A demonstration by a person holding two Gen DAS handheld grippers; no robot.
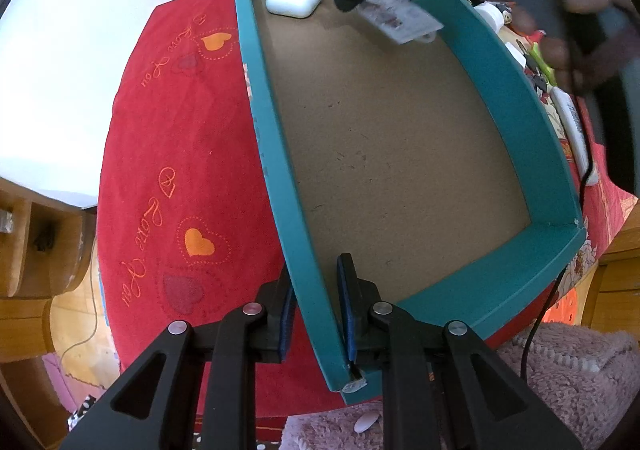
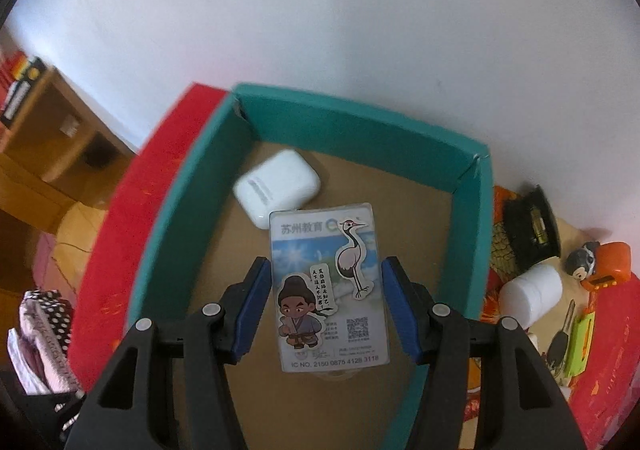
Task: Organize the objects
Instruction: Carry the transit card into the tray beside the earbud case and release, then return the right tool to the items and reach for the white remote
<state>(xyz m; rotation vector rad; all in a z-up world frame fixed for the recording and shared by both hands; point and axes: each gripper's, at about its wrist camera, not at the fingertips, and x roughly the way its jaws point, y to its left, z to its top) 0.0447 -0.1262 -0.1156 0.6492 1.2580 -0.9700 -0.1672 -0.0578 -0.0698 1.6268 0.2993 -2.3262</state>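
1. The teal box (image 1: 520, 153) sits open on a red cloth with heart prints (image 1: 168, 153); its floor is bare brown cardboard.
2. The left gripper (image 1: 316, 314) is clamped on the box's near side wall close to a corner, one blue pad outside the wall and the other inside it, jaws drawn narrow against the cardboard.
3. The right gripper (image 2: 326, 302) holds a printed card in a clear sleeve (image 2: 330, 290) by its two long edges, the blue pads pressing on either side at a middling width.
4. The card hangs above the box interior, face toward the right wrist camera, showing a crane, a cartoon figure in robes and a small code square.
5. In the left wrist view the same card (image 1: 400, 15) appears tilted over the far end of the box; it is blurred there, so whether its lower edge touches the floor is hard to say.
6. A white earbud case (image 2: 278, 185) lies inside the box in the far corner, just beyond the card.
7. Outside the box, on the right-hand side in the right wrist view, lie a white roll (image 2: 532, 294), an orange gadget (image 2: 608, 264), a dark key (image 2: 560, 338) and a black box (image 2: 528, 226).
8. A person's hand (image 1: 576, 21) grips the right tool's handle in the left wrist view.
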